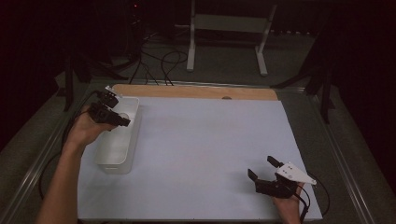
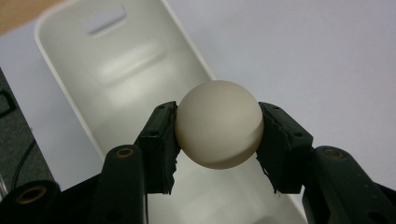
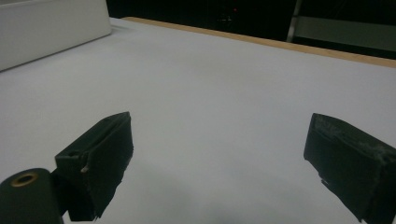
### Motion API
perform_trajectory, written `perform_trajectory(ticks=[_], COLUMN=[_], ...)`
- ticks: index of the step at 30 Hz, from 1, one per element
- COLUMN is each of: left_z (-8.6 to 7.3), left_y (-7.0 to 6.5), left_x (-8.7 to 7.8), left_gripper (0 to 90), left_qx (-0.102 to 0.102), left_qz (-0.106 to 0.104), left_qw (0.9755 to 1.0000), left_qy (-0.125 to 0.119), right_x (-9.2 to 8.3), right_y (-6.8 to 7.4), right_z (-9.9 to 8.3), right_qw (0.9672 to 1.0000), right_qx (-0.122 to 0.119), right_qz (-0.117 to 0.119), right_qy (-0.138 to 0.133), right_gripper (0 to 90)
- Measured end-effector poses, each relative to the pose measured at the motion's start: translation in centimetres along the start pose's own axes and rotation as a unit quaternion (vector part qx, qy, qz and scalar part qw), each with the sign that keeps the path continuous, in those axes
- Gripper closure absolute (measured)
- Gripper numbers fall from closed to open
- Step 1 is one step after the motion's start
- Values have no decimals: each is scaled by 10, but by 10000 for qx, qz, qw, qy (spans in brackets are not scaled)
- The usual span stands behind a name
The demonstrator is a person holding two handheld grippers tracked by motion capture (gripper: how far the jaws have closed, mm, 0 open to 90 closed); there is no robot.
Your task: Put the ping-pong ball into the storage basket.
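While the left claw (image 2: 217, 135) hangs over the white bin (image 2: 70, 70), the scene reads so:
Ball: a smooth off-white ball (image 2: 218, 123) pinched between the pads at its widest line, the bin's floor below it.
Handling: probably light, hard and slippery; a grip off the middle could squirt it out.
Right claw (image 3: 219, 154): jaws spread, nothing between them, low over the bare worktop (image 3: 224, 84).

Left tongs (image 2: 218, 140) clamped, held far-left; right tongs (image 1: 262, 168) agape, near-right.
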State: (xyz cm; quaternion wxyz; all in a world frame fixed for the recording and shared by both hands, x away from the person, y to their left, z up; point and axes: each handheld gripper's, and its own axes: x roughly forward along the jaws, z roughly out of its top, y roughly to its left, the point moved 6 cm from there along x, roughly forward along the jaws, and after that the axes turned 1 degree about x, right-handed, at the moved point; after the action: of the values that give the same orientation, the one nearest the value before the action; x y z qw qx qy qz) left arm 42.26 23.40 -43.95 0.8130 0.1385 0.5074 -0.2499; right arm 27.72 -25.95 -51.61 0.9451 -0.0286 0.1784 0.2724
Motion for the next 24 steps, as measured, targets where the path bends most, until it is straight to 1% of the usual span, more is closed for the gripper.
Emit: perform_trajectory(ticks=[2, 4, 6, 8, 9, 10, 13, 15, 16, 18, 20, 22, 24], left_z=[-5, -10, -14, -18, -20, -23, -30, -36, -39, -45, -51, -57, -63], left_y=[1, 1, 2, 3, 3, 3, -1, -7, -9, -15, -21, -27, -35], left_x=[4, 6, 7, 8, 9, 9, 10, 9, 9, 7, 6, 4, 4], left_gripper=[508, 498, 399, 265, 206, 165, 80, 45, 29, 19, 15, 14, 13], left_qx=[-45, -104, -163, -183, -196, -174, -170, -135, -154, -109, -98, -28, -28], left_qz=[0, 56, 196, 373, 404, 418, 382, 278, 240, 146, 118, 136, 49], left_qw=[10000, 9999, 9996, 9990, 9988, 9988, 9985, 9981, 9975, 9964, 9948, 9933, 9914], left_qy=[10, -10, -102, -167, -175, -204, -360, -537, -648, -833, -1008, -1149, -1311], right_x=[0, 0, 0, 0, 0, 0, -1, -1, -1, -1, -1, 0, 0], right_y=[0, 0, 0, 0, 0, 0, 0, 0, 0, 0, 1, 1, 2], right_z=[0, 0, 0, 0, 0, 0, 0, 0, 0, 0, 0, 0, 1], right_qw=[10000, 10000, 10000, 10000, 10000, 10000, 10000, 10000, 10000, 10000, 10000, 10000, 10000], right_qx=[-4, -6, 2, -4, -3, -3, -4, 1, 3, 16, 9, 2, -3], right_qz=[-6, -8, -6, -11, -14, -13, -16, -10, -9, -5, -2, -2, 9], right_qy=[3, 3, -1, -1, 2, 3, -4, -8, -8, -8, -5, 1, -10], right_gripper=[77, 77, 77, 77, 77, 77, 77, 77, 77, 77, 77, 77, 77])
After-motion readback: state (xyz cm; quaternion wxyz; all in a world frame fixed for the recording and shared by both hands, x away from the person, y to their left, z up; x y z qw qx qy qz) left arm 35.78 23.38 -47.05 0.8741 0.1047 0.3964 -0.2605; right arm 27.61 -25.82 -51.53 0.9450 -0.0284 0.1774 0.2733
